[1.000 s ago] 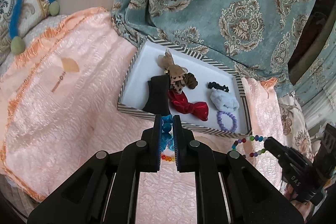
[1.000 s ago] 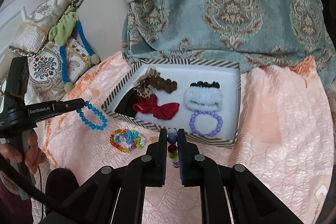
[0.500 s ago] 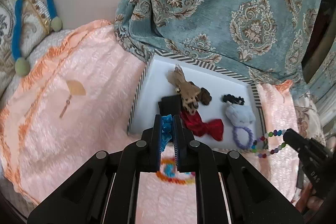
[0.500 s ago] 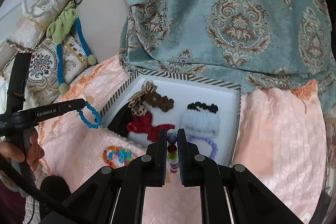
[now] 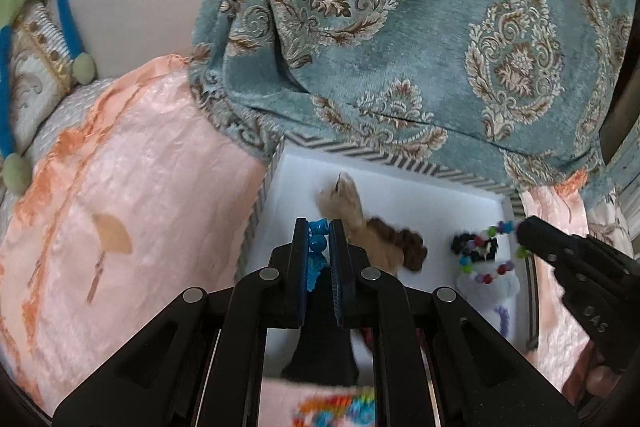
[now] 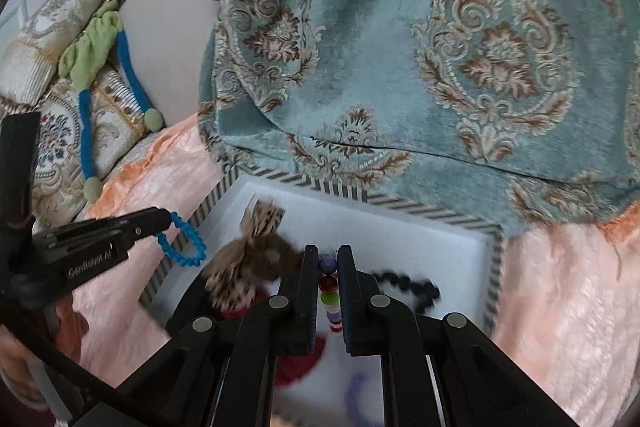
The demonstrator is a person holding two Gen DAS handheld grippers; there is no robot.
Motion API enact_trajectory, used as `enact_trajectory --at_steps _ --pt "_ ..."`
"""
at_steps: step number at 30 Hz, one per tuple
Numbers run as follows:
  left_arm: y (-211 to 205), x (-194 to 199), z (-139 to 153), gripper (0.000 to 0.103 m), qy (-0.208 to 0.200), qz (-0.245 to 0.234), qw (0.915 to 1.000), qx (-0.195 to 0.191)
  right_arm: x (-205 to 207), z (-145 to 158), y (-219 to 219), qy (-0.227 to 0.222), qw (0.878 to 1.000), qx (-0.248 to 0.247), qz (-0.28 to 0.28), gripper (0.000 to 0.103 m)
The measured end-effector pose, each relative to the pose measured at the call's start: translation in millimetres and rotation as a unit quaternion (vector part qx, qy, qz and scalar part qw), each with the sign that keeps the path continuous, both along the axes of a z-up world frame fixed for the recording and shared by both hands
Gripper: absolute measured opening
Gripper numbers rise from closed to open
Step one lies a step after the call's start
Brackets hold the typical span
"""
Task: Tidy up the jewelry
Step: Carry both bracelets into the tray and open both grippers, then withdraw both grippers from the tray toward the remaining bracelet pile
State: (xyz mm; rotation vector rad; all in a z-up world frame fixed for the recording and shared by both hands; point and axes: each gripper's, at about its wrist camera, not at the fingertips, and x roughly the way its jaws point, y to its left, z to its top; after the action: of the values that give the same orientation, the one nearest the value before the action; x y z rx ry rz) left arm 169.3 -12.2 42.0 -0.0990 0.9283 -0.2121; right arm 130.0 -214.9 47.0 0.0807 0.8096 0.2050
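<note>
now our left gripper (image 5: 319, 227) is clamped on the blue bead bracelet (image 6: 182, 242), whose beads show squeezed between its pads in the left wrist view, while the loop dangles free off the tip in the right wrist view. from that tip the tray (image 5: 400, 169) lies straight ahead and below: we hang over its left end, with the striped rim just to the left of the jaws and white floor showing past them, beside the tan patterned bow (image 5: 352, 211) and the brown scrunchie (image 5: 408, 247). our right gripper (image 6: 328, 263) is pinched shut on the multicolour bead bracelet (image 5: 486, 253), a column of beads caught between its pads, and it stands over the right half of the tray, with the black scrunchie (image 6: 412, 285) just ahead and to the right. so each hand is nearer its own end, the two apart across the tray's long axis, which runs side to side in front of us against the teal patterned blanket (image 6: 440, 47). we judge that what is left is a short drop and release, each loop onto bare floor; the red bow (image 6: 296, 367) and purple bracelet (image 6: 356, 391) lie under the right jaws, blurred.
</note>
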Motion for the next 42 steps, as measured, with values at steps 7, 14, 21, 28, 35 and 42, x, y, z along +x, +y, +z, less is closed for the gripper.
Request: enact_trajectory --at_steps 7,14,21,28,35,42 --pt "-11 36 -27 0.009 0.02 0.006 0.9998 0.001 59 -32 -1 0.026 0.999 0.013 -0.027 0.009" --pt "4 45 -64 0.009 0.048 0.03 0.998 0.027 82 -77 -29 0.073 0.995 0.006 -0.069 0.009" --pt "1 35 -70 0.02 0.042 0.021 0.998 0.042 76 -78 -38 0.072 0.994 0.008 -0.081 0.023" --pt "3 13 -53 0.044 0.022 0.026 0.9984 0.045 38 -64 -28 0.055 0.997 -0.006 -0.058 0.033" --pt "3 -31 -30 0.044 -0.009 0.027 0.9976 0.063 -11 -45 -13 0.035 0.998 -0.011 -0.051 0.033" --pt "4 -78 -12 0.044 -0.037 0.028 0.9964 0.071 -58 -23 6 0.012 0.999 -0.015 -0.039 0.04"
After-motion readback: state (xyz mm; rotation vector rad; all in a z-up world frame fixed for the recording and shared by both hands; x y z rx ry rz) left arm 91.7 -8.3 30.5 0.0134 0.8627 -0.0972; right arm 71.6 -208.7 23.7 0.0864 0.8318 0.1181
